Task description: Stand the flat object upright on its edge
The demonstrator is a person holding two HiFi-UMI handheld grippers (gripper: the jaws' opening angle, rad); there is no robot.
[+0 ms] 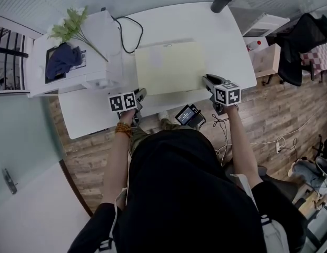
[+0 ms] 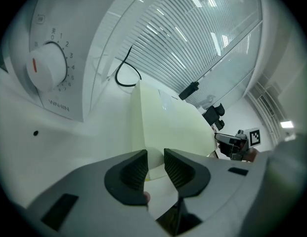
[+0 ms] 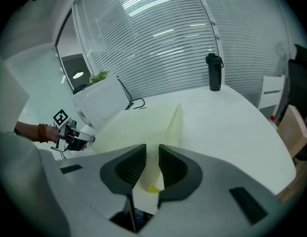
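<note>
A pale yellow flat board (image 1: 168,67) lies on the white table (image 1: 226,46), its near edge toward me. My left gripper (image 1: 141,94) is at the board's near left corner. In the left gripper view that gripper (image 2: 155,164) has the board (image 2: 173,122) between its pads, pressed on it. My right gripper (image 1: 207,80) is at the near right corner. In the right gripper view this gripper (image 3: 152,163) is shut on the board's (image 3: 138,127) thick edge. Each gripper shows in the other's view, at the far corner.
A white appliance (image 1: 79,62) with a dial (image 2: 44,67) stands left of the board, with a green sprig (image 1: 73,24) and dark cloth (image 1: 63,59) on it. A black cable (image 1: 129,33) loops behind. A black bottle (image 1: 221,0) stands at the far right corner. A chair with clothes (image 1: 303,44) is right of the table.
</note>
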